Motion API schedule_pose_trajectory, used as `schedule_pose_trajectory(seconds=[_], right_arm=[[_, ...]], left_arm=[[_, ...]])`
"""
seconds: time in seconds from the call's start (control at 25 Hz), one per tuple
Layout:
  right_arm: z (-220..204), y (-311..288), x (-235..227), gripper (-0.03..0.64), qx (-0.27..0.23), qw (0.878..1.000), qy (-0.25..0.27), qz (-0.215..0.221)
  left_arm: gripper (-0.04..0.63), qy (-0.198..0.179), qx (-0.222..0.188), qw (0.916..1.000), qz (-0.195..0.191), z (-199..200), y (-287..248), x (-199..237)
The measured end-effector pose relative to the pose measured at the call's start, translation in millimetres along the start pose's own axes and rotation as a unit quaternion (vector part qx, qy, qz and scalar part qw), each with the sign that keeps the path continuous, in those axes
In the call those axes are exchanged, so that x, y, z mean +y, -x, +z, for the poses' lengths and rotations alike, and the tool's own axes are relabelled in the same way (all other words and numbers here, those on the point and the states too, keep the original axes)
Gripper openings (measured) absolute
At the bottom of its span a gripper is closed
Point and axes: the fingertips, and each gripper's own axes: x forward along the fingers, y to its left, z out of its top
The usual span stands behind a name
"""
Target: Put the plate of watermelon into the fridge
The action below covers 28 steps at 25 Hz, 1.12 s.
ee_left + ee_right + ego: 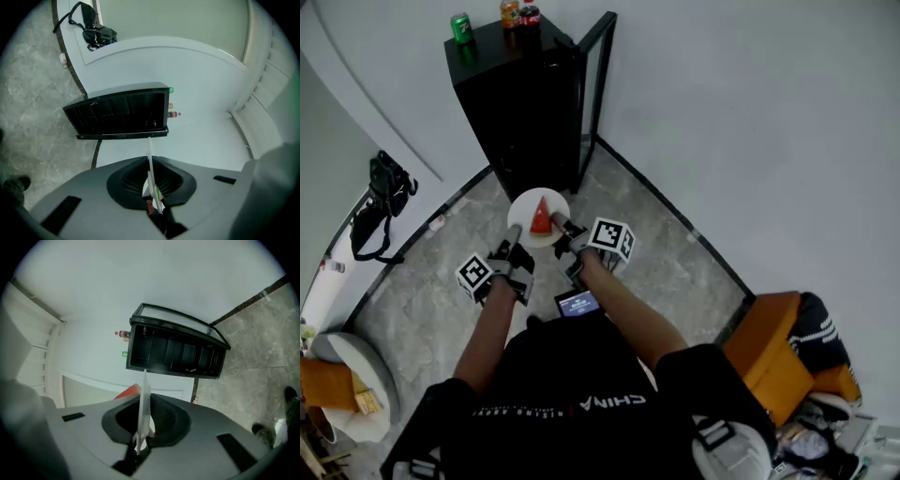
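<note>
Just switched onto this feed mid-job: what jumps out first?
A white plate carrying a red watermelon wedge, pinched at its rim by the left gripper and right gripper, at the head view's centre. Just beyond stands the black fridge, door open, drink cans on top.

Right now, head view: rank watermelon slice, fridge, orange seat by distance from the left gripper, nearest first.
1. Watermelon slice, on the plate the left gripper grips.
2. Fridge, ahead, door open.
3. Orange seat, far right.
</note>
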Motion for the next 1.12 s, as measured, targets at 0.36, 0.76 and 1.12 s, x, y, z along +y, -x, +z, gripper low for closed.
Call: schedule_pose_trajectory(seconds=[0.36,0.76,1.12], right_arm=[[-5,-12,4,0.034,0.007,1.0,0.01,-0.003],[-4,-9,-2,0.034,0.003,1.0,0.005,-0.013],[-5,-4,-6,0.034,0.005,1.0,0.008,-0.017]], left_arm=[[0.031,-0.007,0.001,0.9999,0.01,13,3,2],[0.031,-0.002,0.014,0.9997,0.019,8,1,7],[0.031,0.002,0.024,0.9995,0.023,3,2,12]])
